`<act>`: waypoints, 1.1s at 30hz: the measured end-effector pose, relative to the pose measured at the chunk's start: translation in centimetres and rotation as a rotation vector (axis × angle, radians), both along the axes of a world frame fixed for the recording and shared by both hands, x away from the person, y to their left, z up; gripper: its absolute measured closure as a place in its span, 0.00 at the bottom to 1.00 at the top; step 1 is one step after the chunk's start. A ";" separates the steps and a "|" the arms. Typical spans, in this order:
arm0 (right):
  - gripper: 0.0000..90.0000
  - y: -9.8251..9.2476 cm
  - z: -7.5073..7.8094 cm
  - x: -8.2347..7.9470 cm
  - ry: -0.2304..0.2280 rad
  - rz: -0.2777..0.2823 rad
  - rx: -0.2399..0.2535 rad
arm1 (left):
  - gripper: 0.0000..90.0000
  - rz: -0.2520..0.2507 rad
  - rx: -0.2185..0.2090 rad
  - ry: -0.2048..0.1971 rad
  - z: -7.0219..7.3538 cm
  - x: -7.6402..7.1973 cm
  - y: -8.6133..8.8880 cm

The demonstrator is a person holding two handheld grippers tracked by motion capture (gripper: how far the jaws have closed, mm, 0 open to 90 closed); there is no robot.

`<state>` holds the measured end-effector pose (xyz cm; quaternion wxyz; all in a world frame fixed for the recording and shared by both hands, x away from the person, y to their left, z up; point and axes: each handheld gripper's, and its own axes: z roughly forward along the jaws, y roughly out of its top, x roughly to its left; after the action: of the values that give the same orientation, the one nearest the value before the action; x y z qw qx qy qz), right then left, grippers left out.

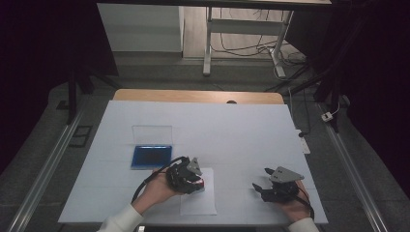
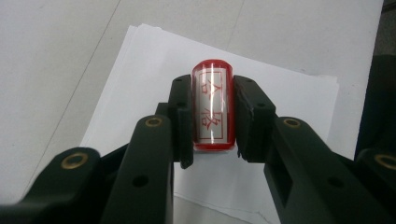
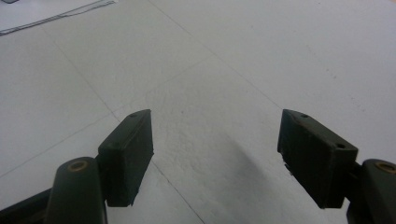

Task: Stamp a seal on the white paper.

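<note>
From above, my left gripper (image 1: 193, 180) stands over the one stack of paper (image 1: 198, 203), beside one open ink pad (image 1: 151, 156), ready to stamp. Along my left jaws, they clamp one red seal stamp (image 2: 213, 105) over the sheets. My right gripper (image 3: 215, 158) has its jaws apart, idle above bare table (image 3: 261, 56).

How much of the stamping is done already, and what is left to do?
Done: the ink pad box lies open, its clear lid folded back, and the left gripper is shut on the red stamp.
In hand: the stamp is held over the sheet of paper.
Left: no mark shows on the paper, so pressing it down probably comes next. The right gripper waits open above the table.
</note>
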<state>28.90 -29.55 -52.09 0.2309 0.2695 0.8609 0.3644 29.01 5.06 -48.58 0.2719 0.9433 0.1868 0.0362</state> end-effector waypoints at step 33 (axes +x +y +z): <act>0.29 0.2 0.0 0.0 0.002 0.004 -0.011 | 0.78 0.009 0.072 0.004 -0.1 -0.1 -0.9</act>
<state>28.85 -29.33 -52.13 0.2311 0.2670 0.8637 0.3596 28.92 4.20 -48.71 0.2370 0.9517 0.1904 0.0421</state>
